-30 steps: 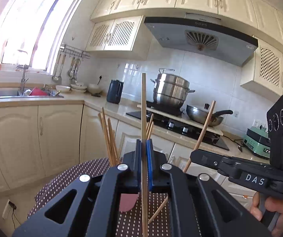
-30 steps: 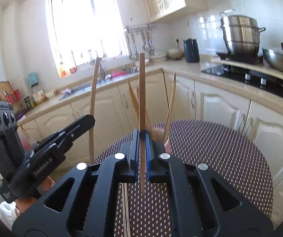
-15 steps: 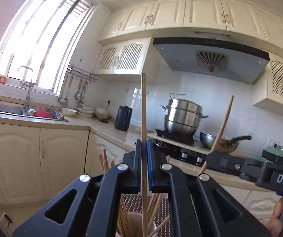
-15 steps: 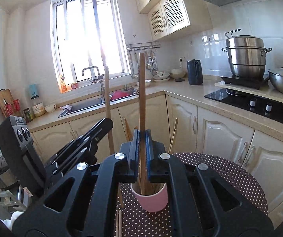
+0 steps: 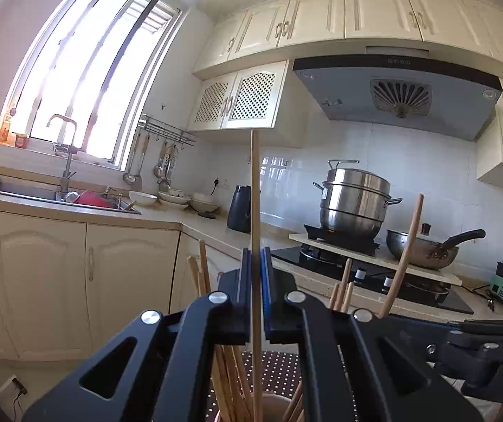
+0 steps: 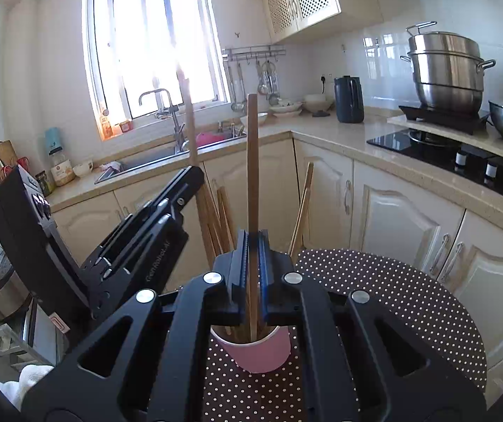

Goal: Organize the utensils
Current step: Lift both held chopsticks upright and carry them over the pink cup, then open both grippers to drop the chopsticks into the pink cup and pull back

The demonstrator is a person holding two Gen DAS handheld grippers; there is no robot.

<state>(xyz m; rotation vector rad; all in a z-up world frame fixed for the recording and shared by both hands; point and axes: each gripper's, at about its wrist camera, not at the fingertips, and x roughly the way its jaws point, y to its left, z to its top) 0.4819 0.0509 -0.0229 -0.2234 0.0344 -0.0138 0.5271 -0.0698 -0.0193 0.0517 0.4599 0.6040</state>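
Holding one chopstick (image 6: 252,183) upright over the pink cup (image 6: 256,351), your right tongs (image 6: 253,263) squeeze it; your left tongs (image 5: 255,277) squeeze another stick (image 5: 255,190).

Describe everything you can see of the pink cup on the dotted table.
The pink cup is a plain, smooth-walled tumbler with a pale inside, possibly paper or plastic. It stands upright on the round table, which has a dark cloth with white dots. Several wooden chopsticks stand in it, fanning out against its rim. The right gripper, shut on one chopstick, holds that stick's lower end inside the cup. The gripper hides the cup's far rim.
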